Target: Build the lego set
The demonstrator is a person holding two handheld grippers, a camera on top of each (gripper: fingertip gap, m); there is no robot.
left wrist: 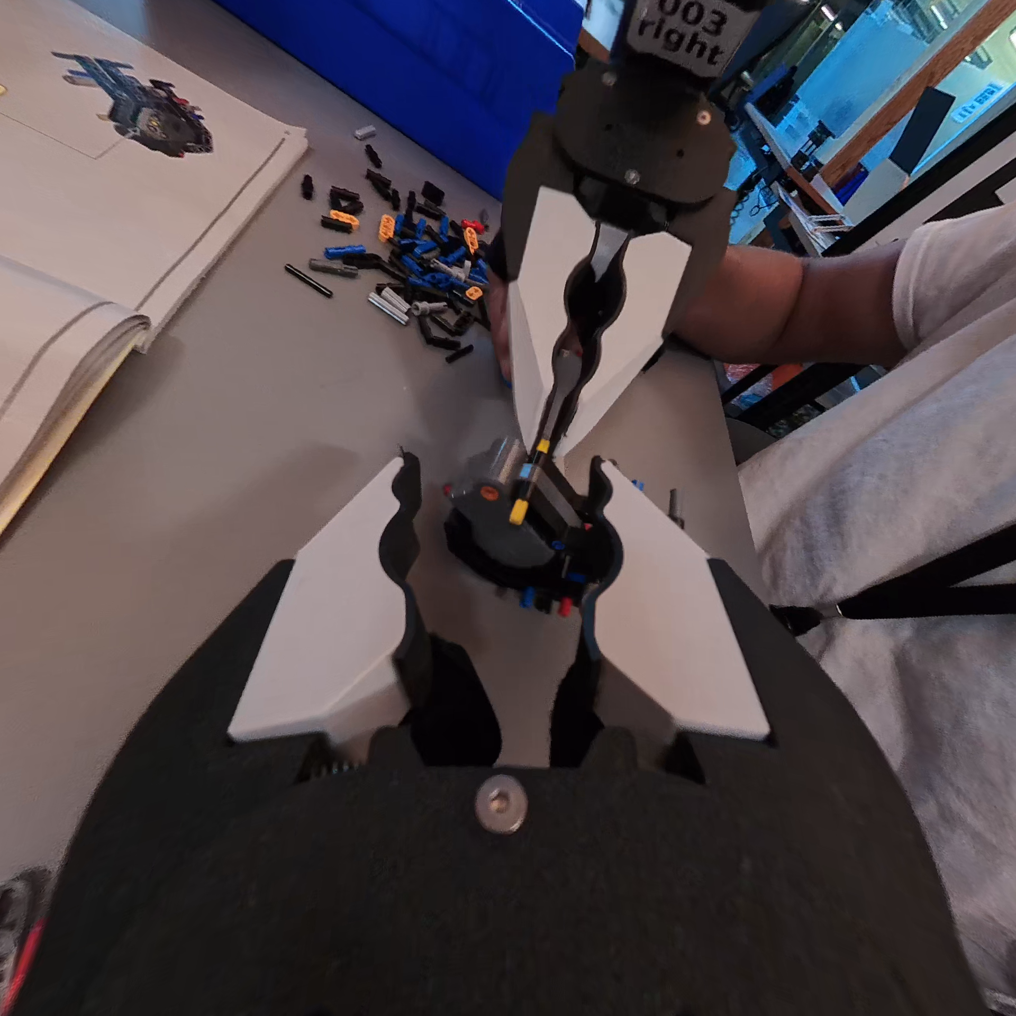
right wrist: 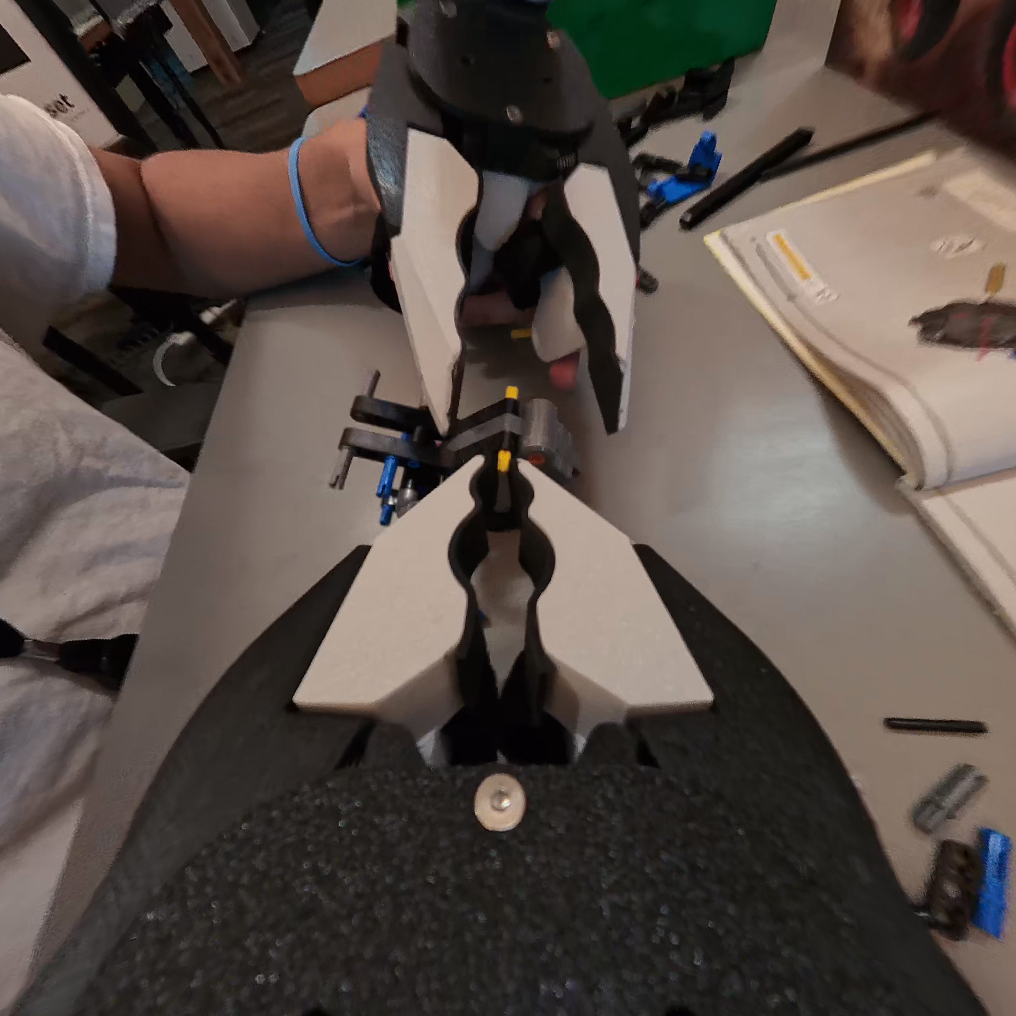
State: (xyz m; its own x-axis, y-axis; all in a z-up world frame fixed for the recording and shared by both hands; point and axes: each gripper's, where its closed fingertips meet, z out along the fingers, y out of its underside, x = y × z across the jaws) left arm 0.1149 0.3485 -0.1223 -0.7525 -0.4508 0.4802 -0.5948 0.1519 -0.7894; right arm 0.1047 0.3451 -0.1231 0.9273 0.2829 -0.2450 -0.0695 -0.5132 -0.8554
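A partly built Lego assembly (left wrist: 506,533), black and grey with blue and red pins, sits on the grey table (left wrist: 275,440). It also shows in the right wrist view (right wrist: 484,434). My left gripper (left wrist: 503,473) is open, its fingers on either side of the assembly, the right finger close against it. It comes in from the top in the right wrist view (right wrist: 530,426). My right gripper (right wrist: 500,467) is shut on a thin black axle with yellow ends (right wrist: 503,460) that runs through the assembly. The left wrist view shows this gripper (left wrist: 541,448) from above, holding the axle (left wrist: 522,495).
A pile of loose black, blue and orange pieces (left wrist: 418,258) lies behind the assembly. An open instruction booklet (left wrist: 110,192) lies at the left, also seen in the right wrist view (right wrist: 879,330). A blue box (left wrist: 412,82) stands behind. A few loose parts (right wrist: 967,879) and a black axle (right wrist: 934,725) lie nearby. My left and right fingertips are right by each other.
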